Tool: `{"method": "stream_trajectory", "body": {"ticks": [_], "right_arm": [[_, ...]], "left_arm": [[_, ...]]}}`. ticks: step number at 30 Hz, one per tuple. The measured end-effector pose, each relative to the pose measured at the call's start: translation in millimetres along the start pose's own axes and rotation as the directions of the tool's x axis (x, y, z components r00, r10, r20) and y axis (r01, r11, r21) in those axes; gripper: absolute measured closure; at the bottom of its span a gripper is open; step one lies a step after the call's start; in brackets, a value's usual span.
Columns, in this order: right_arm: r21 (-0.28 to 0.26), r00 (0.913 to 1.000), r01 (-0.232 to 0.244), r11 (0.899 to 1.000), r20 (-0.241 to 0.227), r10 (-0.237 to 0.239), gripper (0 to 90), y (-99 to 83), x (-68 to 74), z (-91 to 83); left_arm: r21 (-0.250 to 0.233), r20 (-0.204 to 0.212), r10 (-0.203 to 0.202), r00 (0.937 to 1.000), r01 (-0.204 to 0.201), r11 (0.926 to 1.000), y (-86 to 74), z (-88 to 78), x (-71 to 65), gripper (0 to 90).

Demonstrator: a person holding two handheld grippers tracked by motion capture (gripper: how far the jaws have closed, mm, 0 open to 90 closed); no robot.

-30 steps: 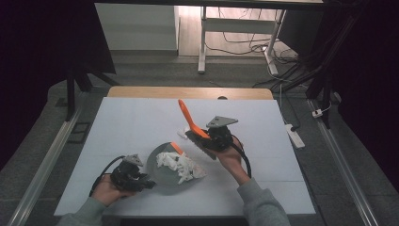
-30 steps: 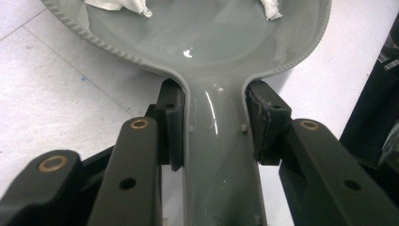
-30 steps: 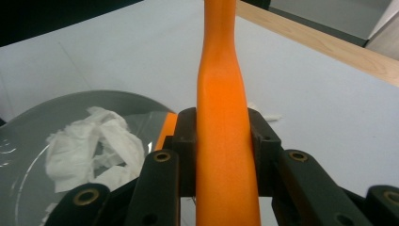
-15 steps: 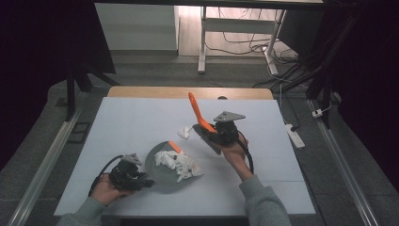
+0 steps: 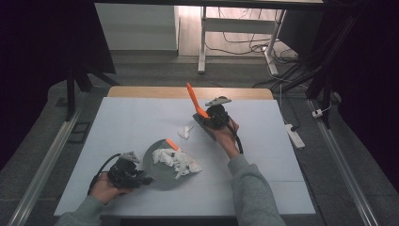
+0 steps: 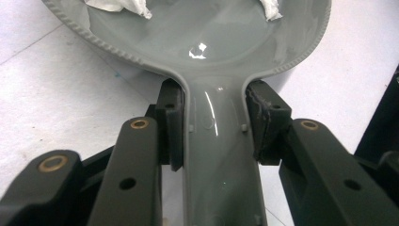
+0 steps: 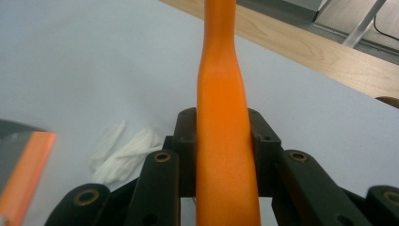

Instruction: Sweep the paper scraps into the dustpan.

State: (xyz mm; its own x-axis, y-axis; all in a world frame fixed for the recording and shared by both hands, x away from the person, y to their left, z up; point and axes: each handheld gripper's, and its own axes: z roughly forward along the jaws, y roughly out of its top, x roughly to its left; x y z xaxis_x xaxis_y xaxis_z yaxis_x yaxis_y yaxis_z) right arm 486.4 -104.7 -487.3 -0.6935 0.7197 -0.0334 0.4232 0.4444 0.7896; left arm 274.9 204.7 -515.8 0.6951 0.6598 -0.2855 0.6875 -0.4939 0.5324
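The right tool (image 5: 203, 114), clamped on the orange brush (image 5: 193, 97), has moved away from the grey dustpan (image 6: 207, 42); the left tool (image 6: 214, 125) stays clamped on its handle, so sweeping looks paused.

**Glossy plastic, matt board, crumpled paper**

The grey dustpan (image 6: 207, 42) looks like glossy moulded plastic with a ribbed rim. The orange brush handle (image 7: 223, 141) is smooth, satin plastic. The gripper pads (image 6: 171, 122) are matt black and rubbery. The scraps (image 5: 176, 161) look like crumpled white paper. The table (image 5: 141, 117) is matt white, edged in pale wood.
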Motion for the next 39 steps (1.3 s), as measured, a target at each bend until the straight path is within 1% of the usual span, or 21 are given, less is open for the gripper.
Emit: {"method": "stream_trajectory", "body": {"ticks": [4,6,8,11,13,15,17,20,21,23,24,26,27,29,32,34,36,39], "right_arm": [[0.028,0.9999,0.012,1.000,-0.003,-0.012,70.4,2.2,0.6,12.0],[0.036,0.9997,0.024,0.999,-0.011,-0.024,70.4,3.8,3.4,14.9],[0.051,0.9986,0.050,0.997,-0.016,-0.050,70.4,5.4,6.3,17.3],[0.062,0.9978,0.061,0.996,-0.032,-0.059,70.4,7.3,10.8,21.0],[0.075,0.9968,0.073,0.995,-0.039,-0.070,70.5,8.8,15.1,22.5],[0.076,0.9941,0.101,0.992,-0.046,-0.098,70.5,9.5,20.2,23.5],[0.079,0.9922,0.115,0.990,-0.059,-0.110,70.4,9.4,26.5,23.3],[0.090,0.9857,0.155,0.984,-0.080,-0.148,70.4,9.1,36.2,21.8],[0.092,0.9843,0.157,0.983,-0.095,-0.149,70.4,9.1,39.8,21.0],[0.087,0.9772,0.176,0.980,-0.135,-0.164,70.4,8.1,47.0,19.2],[0.086,0.9751,0.180,0.980,-0.147,-0.166,70.4,7.0,52.9,18.2],[0.082,0.9659,0.225,0.971,-0.150,-0.211,70.4,4.9,63.9,15.8],[0.081,0.9625,0.228,0.970,-0.169,-0.212,70.4,3.9,67.8,14.0],[0.072,0.9574,0.213,0.974,-0.214,-0.193,70.4,1.3,75.6,10.0],[0.063,0.9461,0.239,0.969,-0.240,-0.217,70.4,-3.2,88.0,4.7],[0.052,0.9416,0.237,0.970,-0.259,-0.216,70.4,-5.9,93.6,2.0],[0.048,0.9412,0.241,0.969,-0.255,-0.221,70.4,-7.3,97.1,-0.6],[0.035,0.9411,0.207,0.978,-0.280,-0.189,70.4,-8.4,98.7,-4.1]], "left_arm": [[-0.002,0.000,-0.004,1.0000,0.004,1.0000,0.0,-0.3,1.5,61.3],[-0.002,-0.001,-0.004,1.0000,0.004,1.0000,0.2,-0.2,1.8,61.3],[-0.002,-0.002,-0.005,1.0000,0.005,1.0000,0.5,0.2,1.8,61.3],[-0.003,-0.001,-0.006,1.0000,0.006,1.0000,0.7,0.4,2.1,61.4],[-0.004,-0.001,-0.007,1.0000,0.007,1.0000,0.8,0.7,2.2,61.3],[-0.003,-0.001,-0.007,1.0000,0.007,1.0000,1.0,0.9,2.5,61.3],[-0.005,-0.002,-0.005,1.0000,0.005,1.0000,1.0,1.0,2.3,61.3],[-0.005,-0.002,-0.005,1.0000,0.005,1.0000,1.0,1.0,2.4,61.3],[-0.004,-0.003,-0.003,1.0000,0.003,1.0000,1.1,1.0,2.5,61.3],[-0.004,-0.003,-0.004,1.0000,0.004,1.0000,1.1,1.0,2.5,61.3],[-0.003,-0.003,-0.003,1.0000,0.003,1.0000,1.1,1.1,2.6,61.3],[-0.003,-0.001,-0.006,1.0000,0.006,1.0000,1.2,1.3,2.7,61.4],[-0.003,-0.001,-0.006,1.0000,0.006,1.0000,1.3,1.3,2.7,61.3],[-0.003,-0.002,-0.005,1.0000,0.005,1.0000,1.4,1.4,2.6,61.3],[-0.004,-0.002,-0.006,1.0000,0.006,1.0000,1.5,1.7,2.6,61.3],[-0.003,-0.002,-0.007,1.0000,0.007,1.0000,1.5,1.7,2.4,61.3],[-0.004,-0.002,-0.007,1.0000,0.007,1.0000,1.5,1.8,2.4,61.4],[-0.004,-0.002,-0.007,1.0000,0.007,1.0000,1.5,1.9,2.7,61.3]]}}
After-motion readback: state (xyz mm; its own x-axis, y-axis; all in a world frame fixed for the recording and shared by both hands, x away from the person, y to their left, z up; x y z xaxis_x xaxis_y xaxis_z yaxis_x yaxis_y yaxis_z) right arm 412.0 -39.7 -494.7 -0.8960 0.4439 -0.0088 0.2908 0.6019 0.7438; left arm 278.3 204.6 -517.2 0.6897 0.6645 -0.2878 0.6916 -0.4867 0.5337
